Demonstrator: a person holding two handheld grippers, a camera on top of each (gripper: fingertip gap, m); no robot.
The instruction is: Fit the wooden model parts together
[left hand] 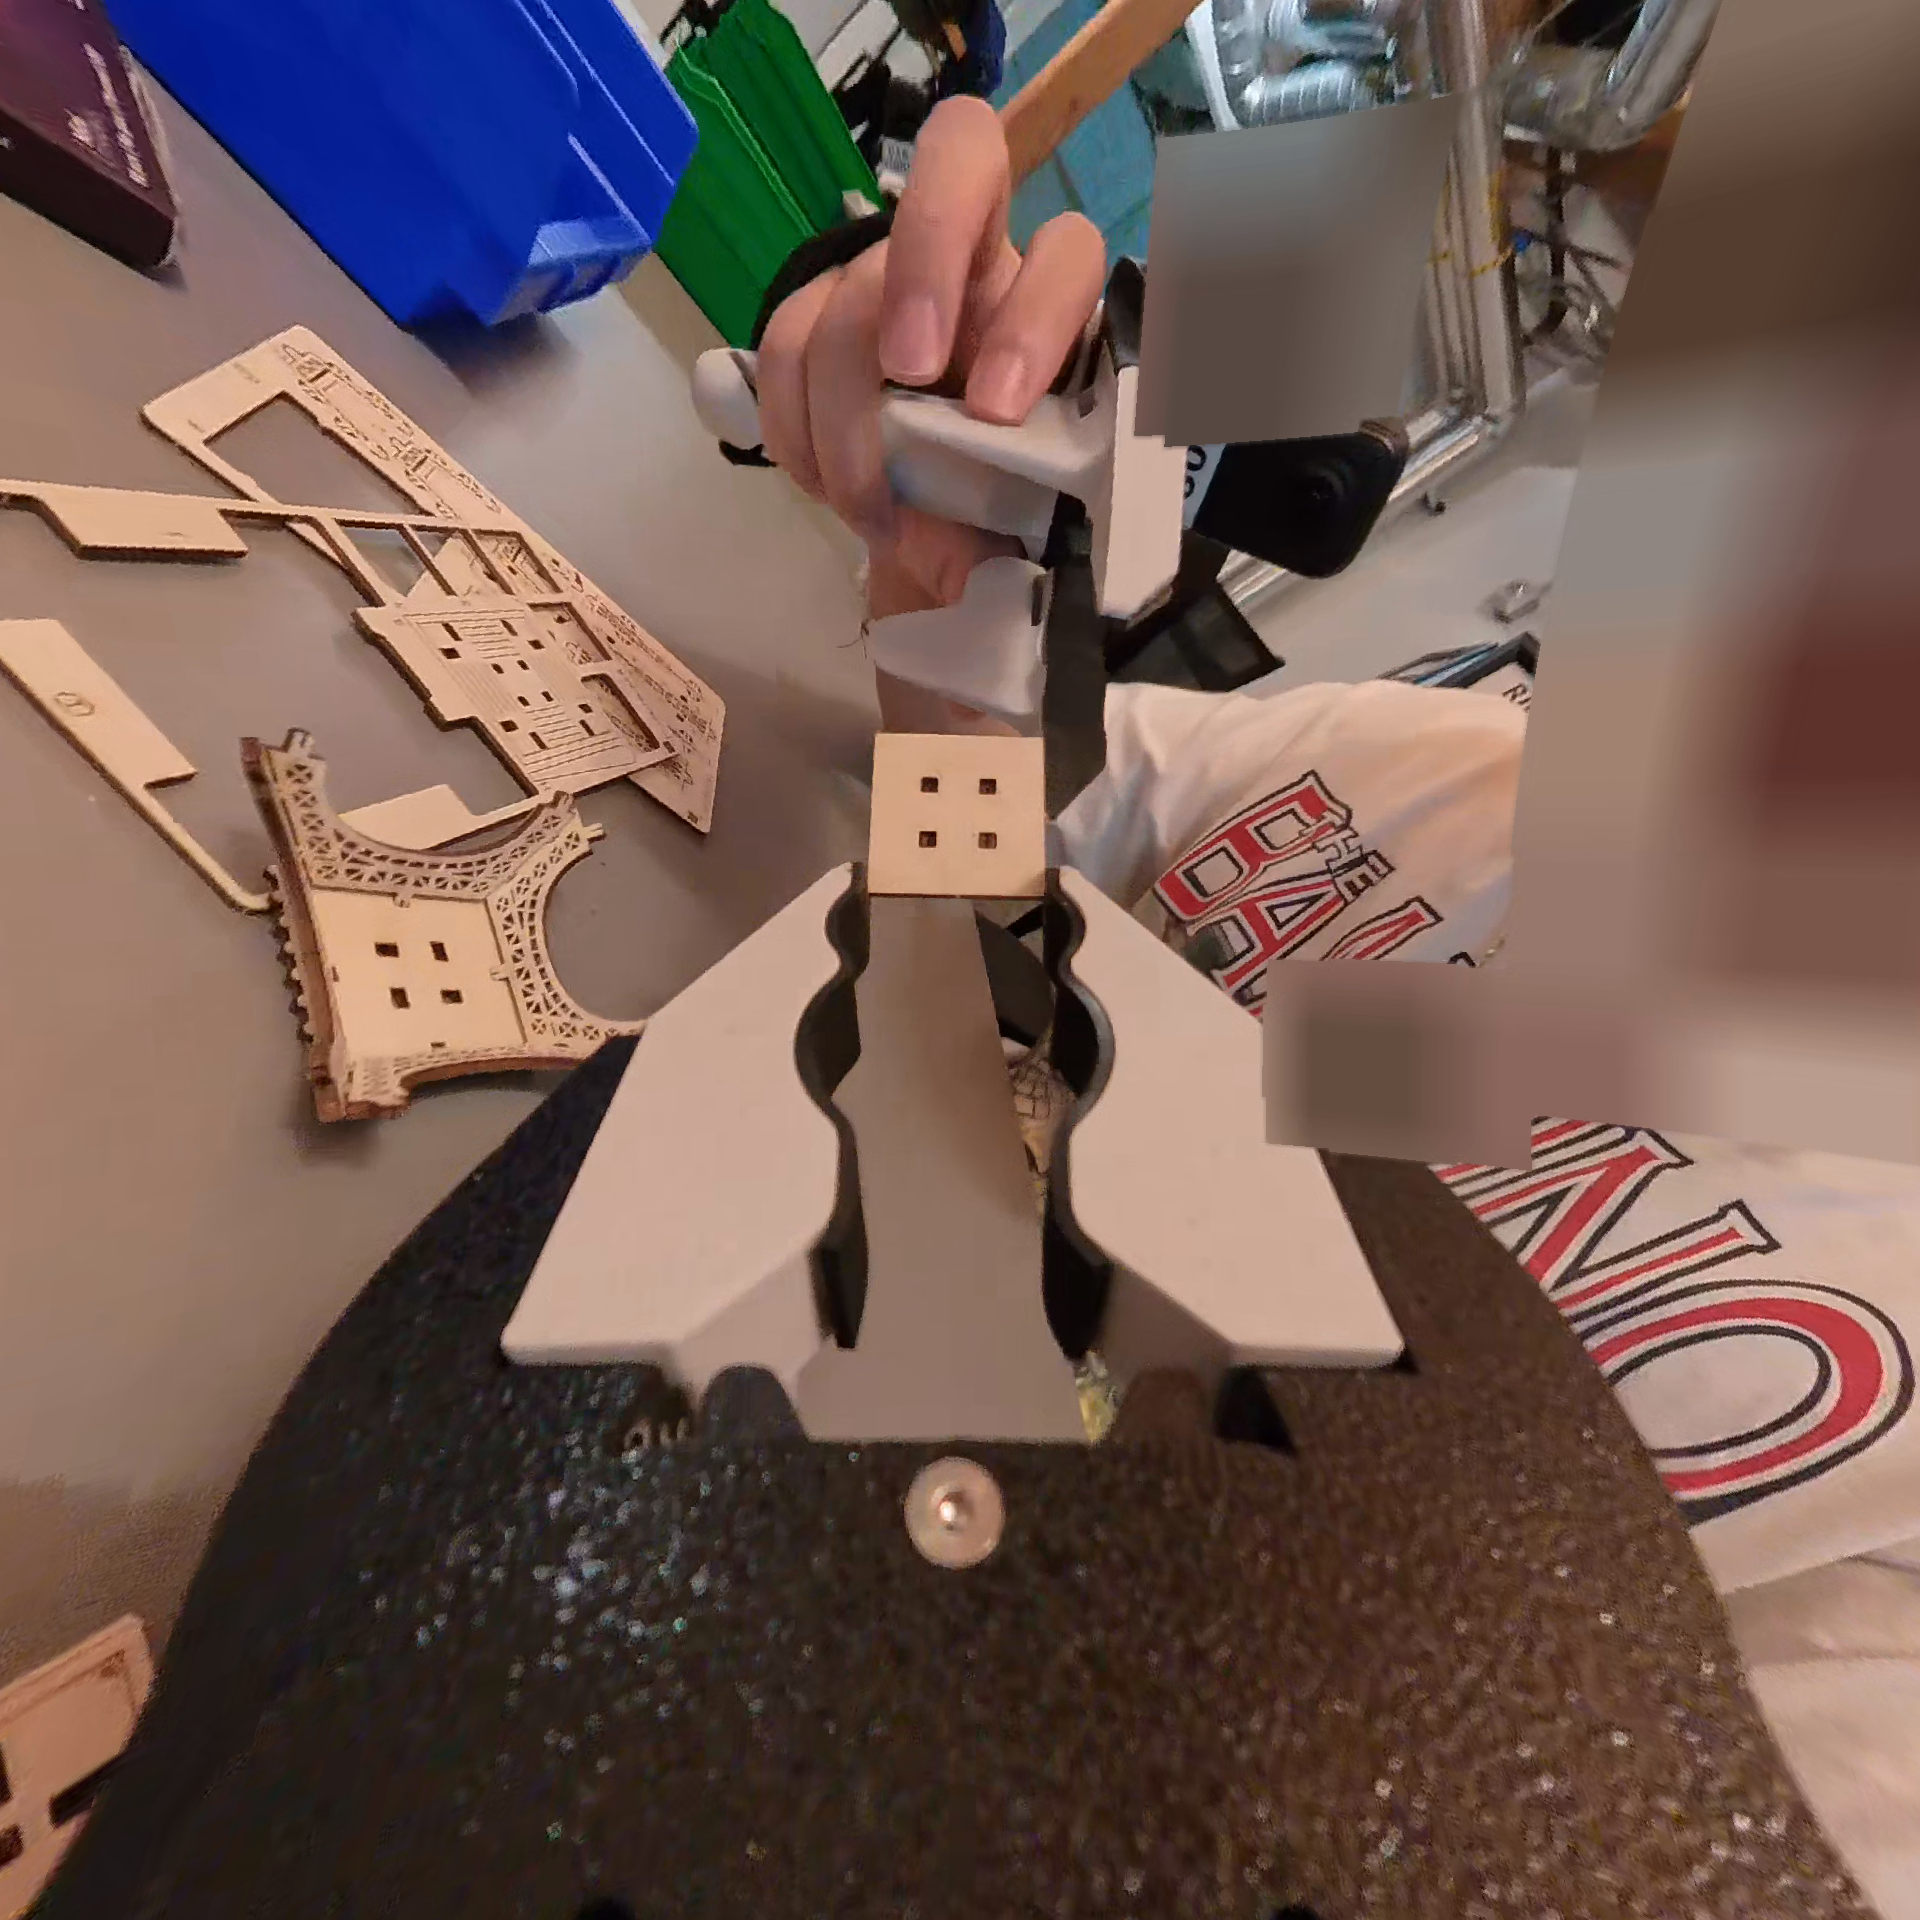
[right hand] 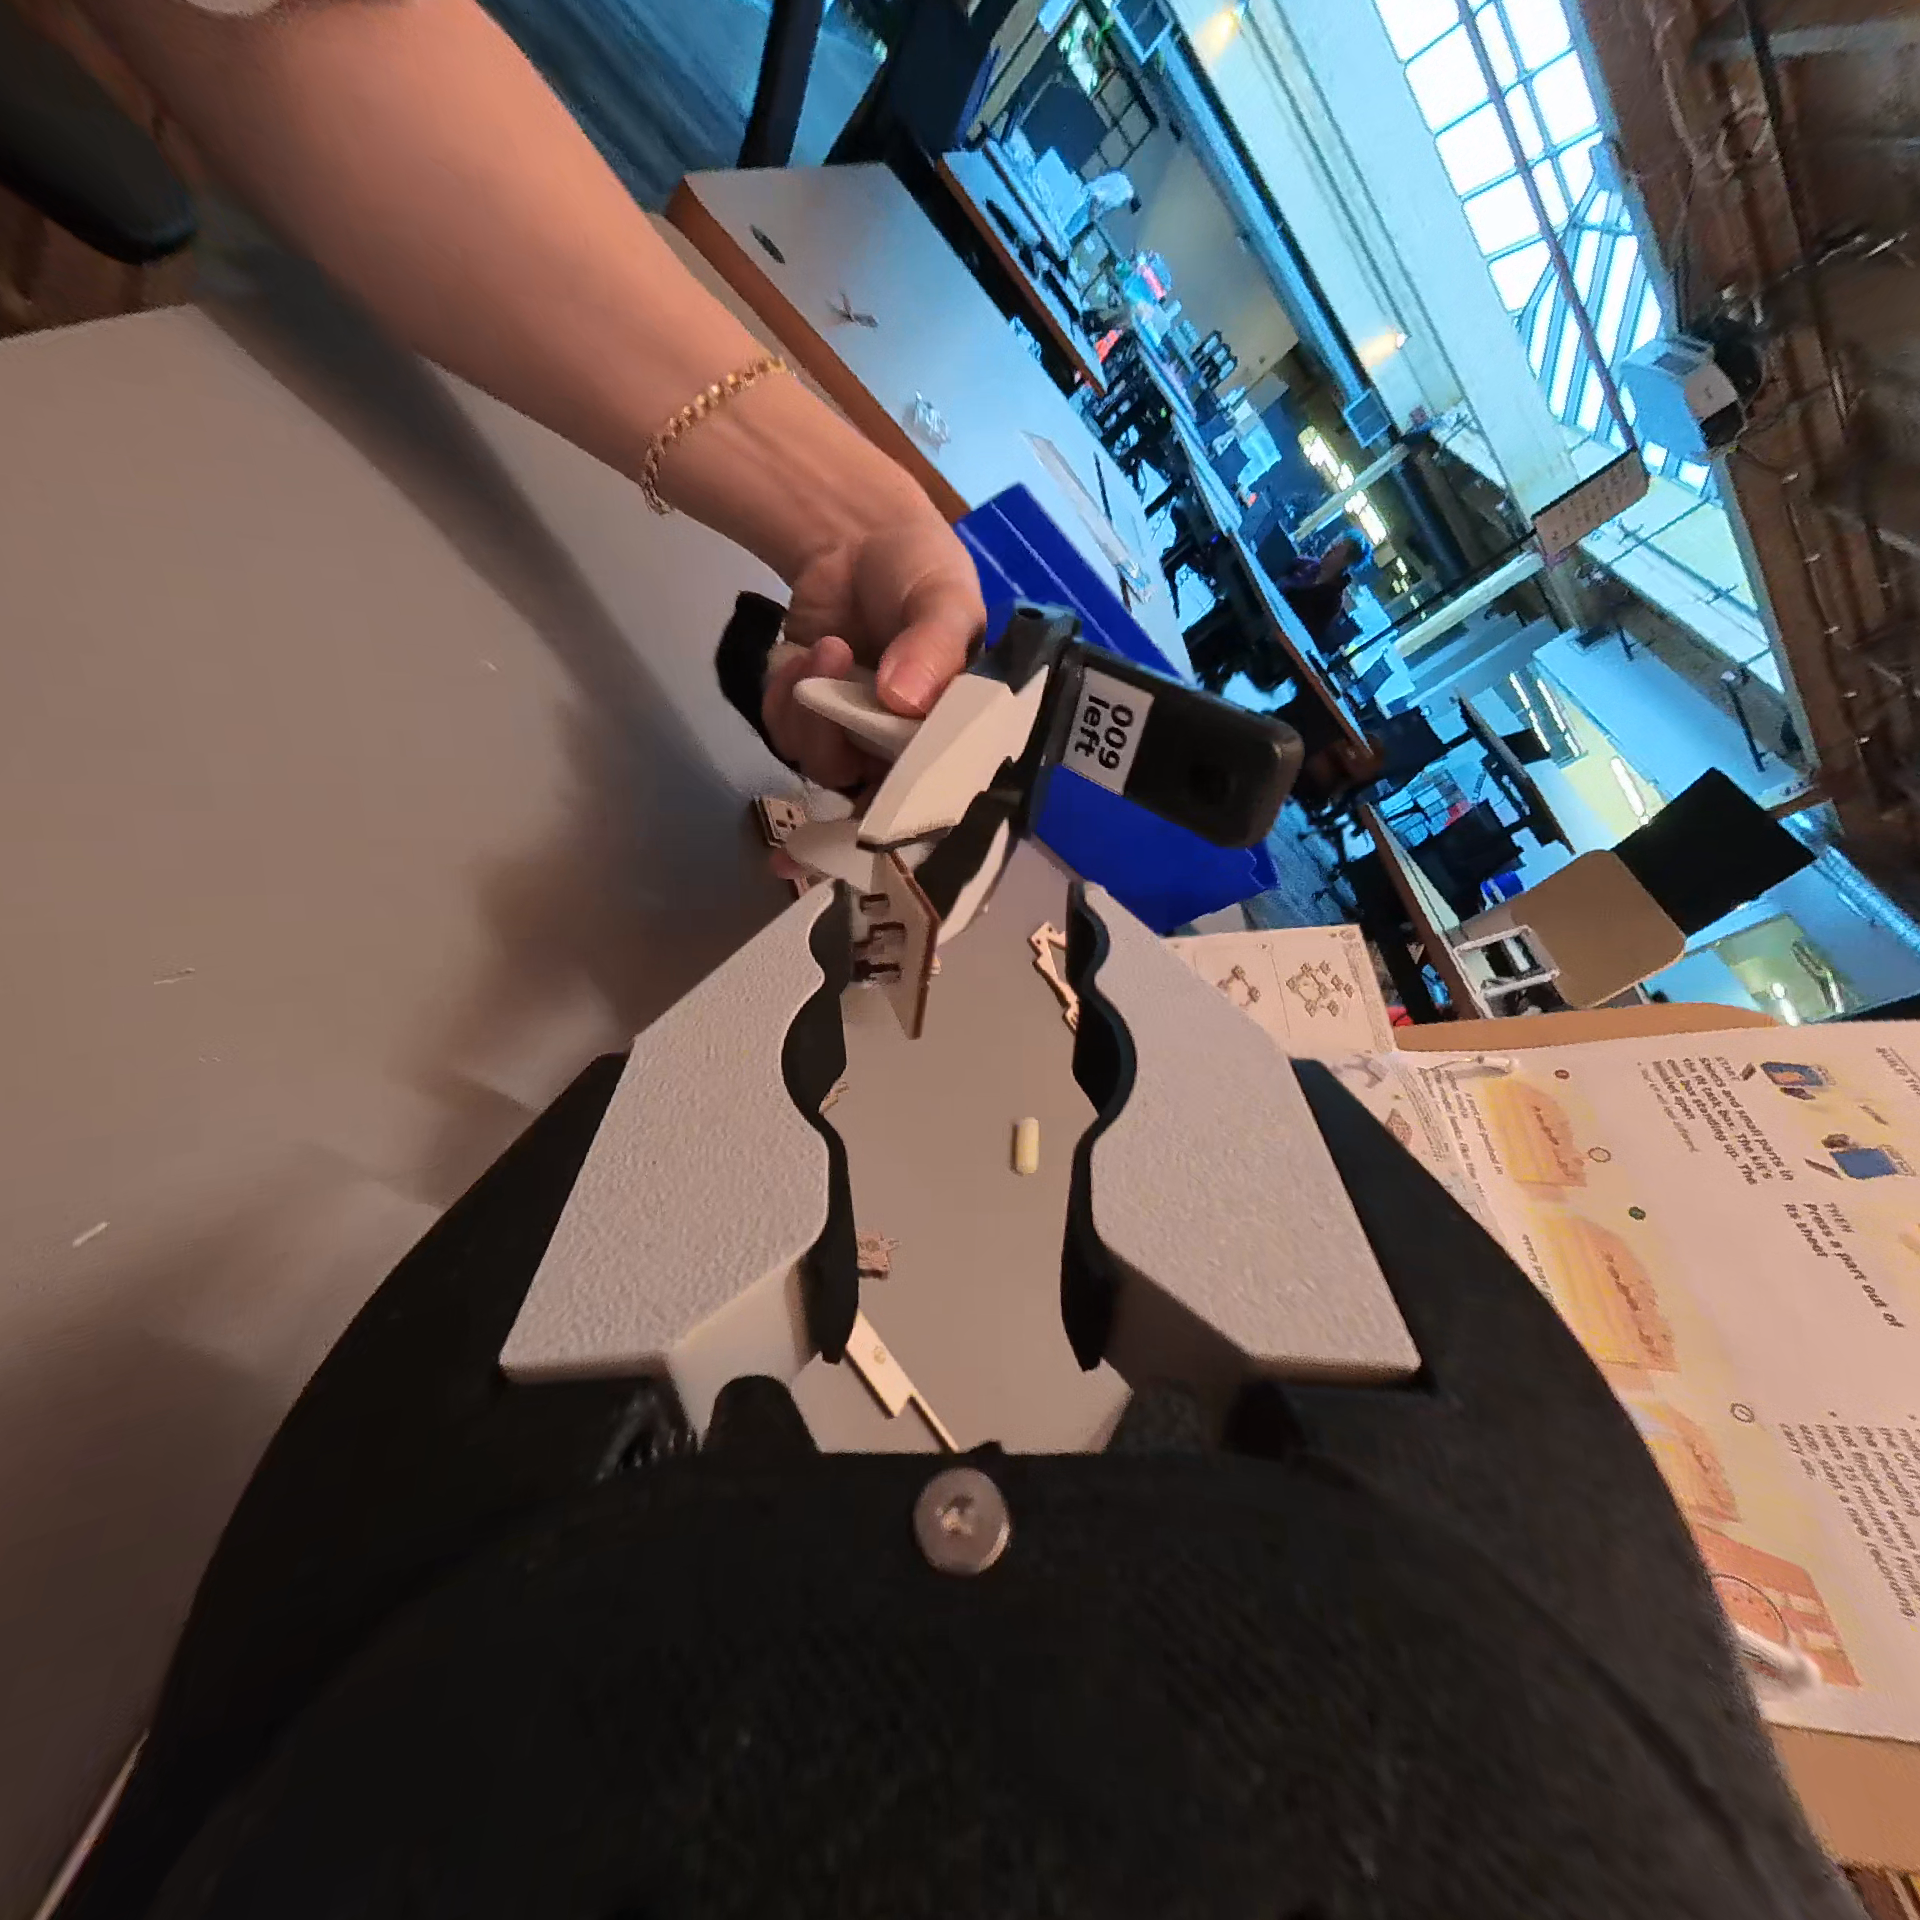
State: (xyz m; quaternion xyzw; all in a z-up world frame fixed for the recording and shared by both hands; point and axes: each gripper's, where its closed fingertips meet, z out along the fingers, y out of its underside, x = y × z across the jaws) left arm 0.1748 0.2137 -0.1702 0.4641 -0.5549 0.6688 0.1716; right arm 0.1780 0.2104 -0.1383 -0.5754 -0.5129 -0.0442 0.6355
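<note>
Smooth grey table [left hand: 623,343] behind, left claw [left hand: 958,891] clamps a thin square wooden plate [left hand: 958,816]; right claw [right hand: 951,925] stands apart.

Left gripper [left hand: 958,883] has its fingertips pinched on a square wooden plate [left hand: 958,816]; right gripper [right hand: 951,914] stands parted, facing it tip to tip

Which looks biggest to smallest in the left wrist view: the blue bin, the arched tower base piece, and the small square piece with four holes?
1. Blue bin
2. Arched tower base piece
3. Small square piece, though it sits nearer the camera, held at the fingers.
</note>
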